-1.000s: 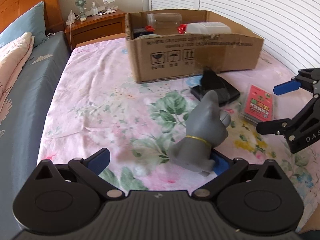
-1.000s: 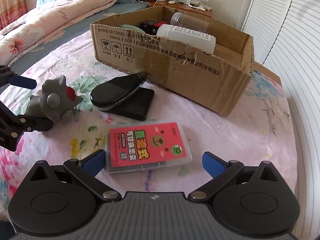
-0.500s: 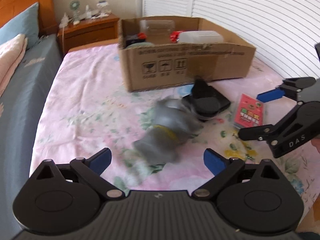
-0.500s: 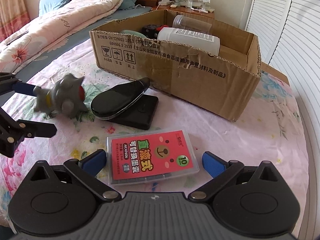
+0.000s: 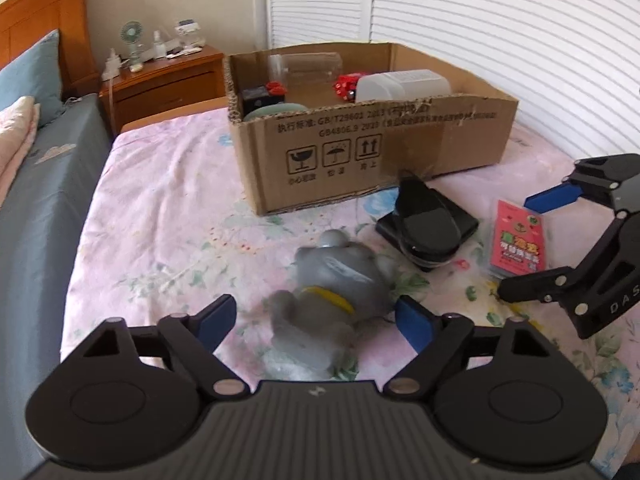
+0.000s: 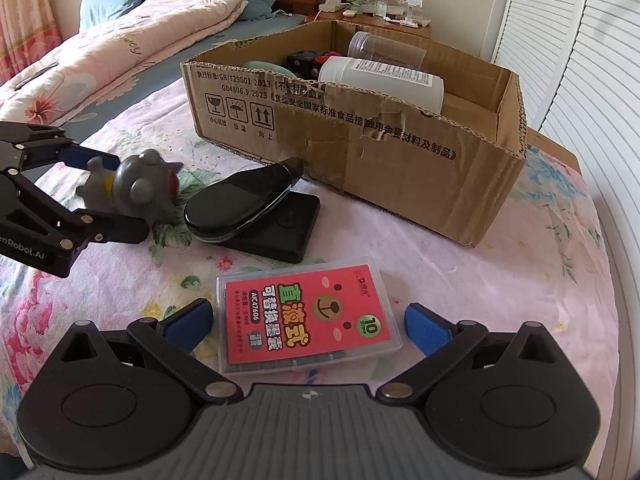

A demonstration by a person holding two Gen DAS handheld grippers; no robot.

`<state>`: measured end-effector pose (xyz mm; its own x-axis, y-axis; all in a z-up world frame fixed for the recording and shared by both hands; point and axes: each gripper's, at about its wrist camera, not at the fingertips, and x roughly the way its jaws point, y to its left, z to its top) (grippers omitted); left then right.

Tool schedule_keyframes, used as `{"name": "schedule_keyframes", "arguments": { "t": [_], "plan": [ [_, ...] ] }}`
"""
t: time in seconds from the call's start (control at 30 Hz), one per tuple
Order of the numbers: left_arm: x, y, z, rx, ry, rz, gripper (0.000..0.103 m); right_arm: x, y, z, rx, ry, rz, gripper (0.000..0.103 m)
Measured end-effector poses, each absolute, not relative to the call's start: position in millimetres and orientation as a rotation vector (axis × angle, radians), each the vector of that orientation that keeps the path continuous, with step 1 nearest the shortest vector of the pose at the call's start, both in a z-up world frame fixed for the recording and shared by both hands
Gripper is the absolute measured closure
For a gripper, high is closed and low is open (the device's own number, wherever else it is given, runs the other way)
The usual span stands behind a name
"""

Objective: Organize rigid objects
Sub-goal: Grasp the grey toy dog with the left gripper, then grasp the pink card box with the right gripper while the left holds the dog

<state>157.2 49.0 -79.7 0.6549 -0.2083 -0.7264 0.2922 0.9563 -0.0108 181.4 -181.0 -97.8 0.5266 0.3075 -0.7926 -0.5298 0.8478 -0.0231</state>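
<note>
The grey dog figurine has toppled onto its side between your left gripper's spread fingers, ungripped. Re-seat before closing. Your right gripper, also spread, straddles the red refill case near the cardboard box.

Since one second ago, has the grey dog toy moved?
Yes. The grey dog toy stood upright before; now it lies tipped over between the open left gripper fingers, head toward the cardboard box.

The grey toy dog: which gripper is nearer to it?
Left. The left gripper has its open jaws around the grey toy dog; the right gripper sits off beside it, at the red card case.
</note>
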Motion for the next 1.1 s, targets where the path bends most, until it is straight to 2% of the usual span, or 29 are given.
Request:
{"name": "schedule_keyframes", "arguments": {
  "t": [0.1, 0.17, 0.5, 0.57, 0.7, 0.77, 1.1],
  "plan": [
    [160, 48, -80, 0.106, 0.809, -0.331, 0.034, 180, -179, -97, -0.274, 0.89, 0.506, 0.0],
    [161, 47, -80, 0.095, 0.81, -0.35, 0.039, 177, -177, -97, -0.279, 0.893, 0.509, 0.0],
    [162, 47, -81, 0.099, 0.795, -0.366, 0.04, 177, -172, -95, -0.323, 0.863, 0.528, 0.002],
    [162, 46, -81, 0.093, 0.795, -0.365, 0.04, 178, -172, -95, -0.329, 0.857, 0.543, 0.006],
    [162, 46, -81, 0.088, 0.791, -0.363, 0.04, 175, -167, -93, -0.388, 0.826, 0.557, 0.007],
    [161, 45, -81, 0.083, 0.789, -0.36, 0.04, 175, -167, -92, -0.386, 0.829, 0.567, 0.011],
    [161, 44, -80, 0.068, 0.788, -0.344, 0.042, 180, -171, -94, -0.339, 0.859, 0.563, 0.01]
  ]
}}
